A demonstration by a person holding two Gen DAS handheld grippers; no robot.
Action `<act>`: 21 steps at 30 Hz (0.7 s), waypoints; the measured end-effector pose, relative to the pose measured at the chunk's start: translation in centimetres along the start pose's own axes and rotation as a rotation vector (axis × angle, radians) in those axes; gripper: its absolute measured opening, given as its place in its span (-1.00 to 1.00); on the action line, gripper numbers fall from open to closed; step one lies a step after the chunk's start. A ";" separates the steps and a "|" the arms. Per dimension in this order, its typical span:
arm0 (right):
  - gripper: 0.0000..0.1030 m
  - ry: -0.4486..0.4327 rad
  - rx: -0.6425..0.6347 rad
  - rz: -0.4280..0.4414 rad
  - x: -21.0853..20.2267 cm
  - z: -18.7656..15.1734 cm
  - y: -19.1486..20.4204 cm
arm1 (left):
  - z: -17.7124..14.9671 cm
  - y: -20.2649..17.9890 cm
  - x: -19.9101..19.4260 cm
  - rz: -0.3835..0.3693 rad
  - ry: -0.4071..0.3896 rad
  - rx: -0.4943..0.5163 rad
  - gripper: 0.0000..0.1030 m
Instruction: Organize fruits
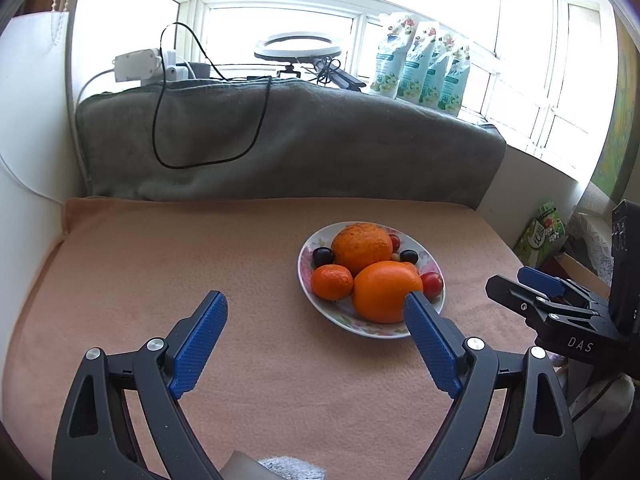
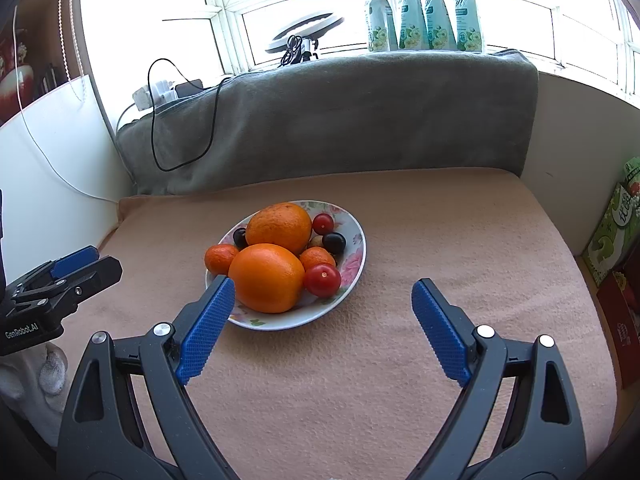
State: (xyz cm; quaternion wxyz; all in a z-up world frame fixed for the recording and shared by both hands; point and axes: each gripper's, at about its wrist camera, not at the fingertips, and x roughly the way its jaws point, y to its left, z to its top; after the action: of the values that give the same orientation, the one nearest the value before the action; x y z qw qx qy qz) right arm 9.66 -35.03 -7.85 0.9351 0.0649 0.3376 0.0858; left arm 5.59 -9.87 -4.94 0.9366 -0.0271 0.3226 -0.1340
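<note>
A flowered plate (image 1: 376,330) (image 2: 352,240) sits on the peach blanket, piled with fruit: two large oranges (image 1: 384,290) (image 2: 266,276), small mandarins (image 1: 331,282) (image 2: 219,258), red cherry tomatoes (image 1: 432,284) (image 2: 322,279) and dark grapes (image 1: 322,256) (image 2: 334,242). My left gripper (image 1: 316,304) hangs open before the plate's near left side, nothing between its fingers. My right gripper (image 2: 324,290) is open too, just short of the plate's near right edge, empty. Each gripper shows at the side of the other's view, the right gripper (image 1: 532,284) and the left gripper (image 2: 80,264).
The peach blanket (image 1: 200,264) covers the surface. A grey towel (image 1: 300,144) drapes the raised back, with a black cable (image 1: 168,128) looped over it. A ring light (image 1: 298,46) and refill pouches (image 1: 420,64) stand on the sill. Green boxes (image 2: 612,236) sit at the right.
</note>
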 end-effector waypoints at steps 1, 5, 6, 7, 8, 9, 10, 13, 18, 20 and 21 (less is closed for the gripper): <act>0.79 0.000 0.001 0.000 0.0 0.0 0.0 | 0.0 0.0 0.0 0.000 0.000 -0.001 0.74; 0.79 0.002 0.003 0.002 0.0 0.0 0.1 | 0.0 0.0 0.0 0.000 0.000 0.000 0.74; 0.79 0.002 0.003 0.004 0.1 0.0 0.1 | 0.0 0.0 0.0 -0.001 0.000 -0.001 0.74; 0.79 0.002 0.004 0.004 0.1 0.0 0.1 | 0.1 0.0 0.0 -0.001 0.000 0.000 0.74; 0.79 0.001 0.006 0.005 0.1 0.0 0.0 | 0.1 0.0 0.0 -0.002 -0.001 0.001 0.74; 0.79 0.001 0.006 0.006 0.1 0.0 0.0 | 0.0 0.0 0.0 -0.001 -0.001 0.000 0.74; 0.79 0.000 0.007 0.005 0.1 -0.1 0.0 | 0.1 0.0 0.0 -0.001 -0.001 0.002 0.74; 0.79 0.001 0.006 0.006 0.0 -0.1 -0.1 | 0.1 0.0 0.0 -0.003 -0.002 0.005 0.74; 0.79 0.007 0.009 0.007 0.0 -0.2 -0.2 | 0.0 -0.1 0.0 -0.002 -0.002 0.006 0.74; 0.79 0.010 0.007 0.008 0.1 -0.1 -0.2 | 0.0 -0.1 0.0 -0.002 -0.002 0.004 0.74; 0.79 0.012 0.006 0.009 0.1 -0.1 -0.2 | 0.0 -0.1 -0.1 -0.001 -0.002 0.005 0.74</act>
State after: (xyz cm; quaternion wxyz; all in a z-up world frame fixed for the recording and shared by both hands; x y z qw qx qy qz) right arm 9.70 -35.17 -8.07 0.9326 0.0685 0.3430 0.0893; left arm 5.53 -9.95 -4.89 0.9369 -0.0253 0.3212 -0.1354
